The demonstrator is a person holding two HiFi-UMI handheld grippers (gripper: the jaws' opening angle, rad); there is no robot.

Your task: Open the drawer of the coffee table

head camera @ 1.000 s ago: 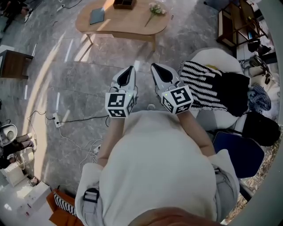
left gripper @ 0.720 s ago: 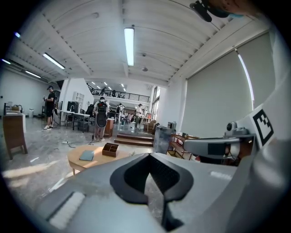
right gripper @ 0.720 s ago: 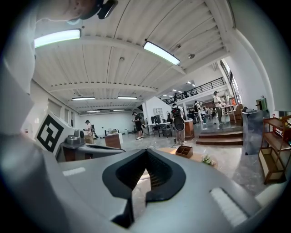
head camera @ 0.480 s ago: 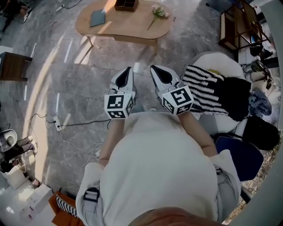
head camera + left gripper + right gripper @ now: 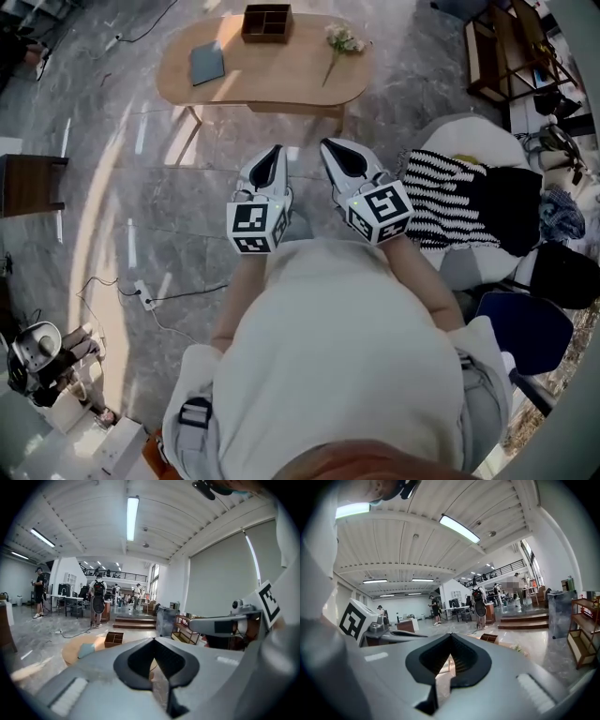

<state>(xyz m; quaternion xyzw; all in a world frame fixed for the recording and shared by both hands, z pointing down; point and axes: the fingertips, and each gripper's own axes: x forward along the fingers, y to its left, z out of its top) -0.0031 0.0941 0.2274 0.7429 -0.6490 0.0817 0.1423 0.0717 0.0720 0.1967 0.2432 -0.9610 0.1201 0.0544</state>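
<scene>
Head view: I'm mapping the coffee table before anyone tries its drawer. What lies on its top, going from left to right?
On the coffee table: grey-blue book → dark wooden divided box → sprig of pale flowers.

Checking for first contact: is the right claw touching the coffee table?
Apart. The head view shows a strip of bare floor between the right claw and the near edge of the table. The claw is shut and empty.

Long strip lights on a white ribbed ceiling shine over glossy grey marble floor.
</scene>
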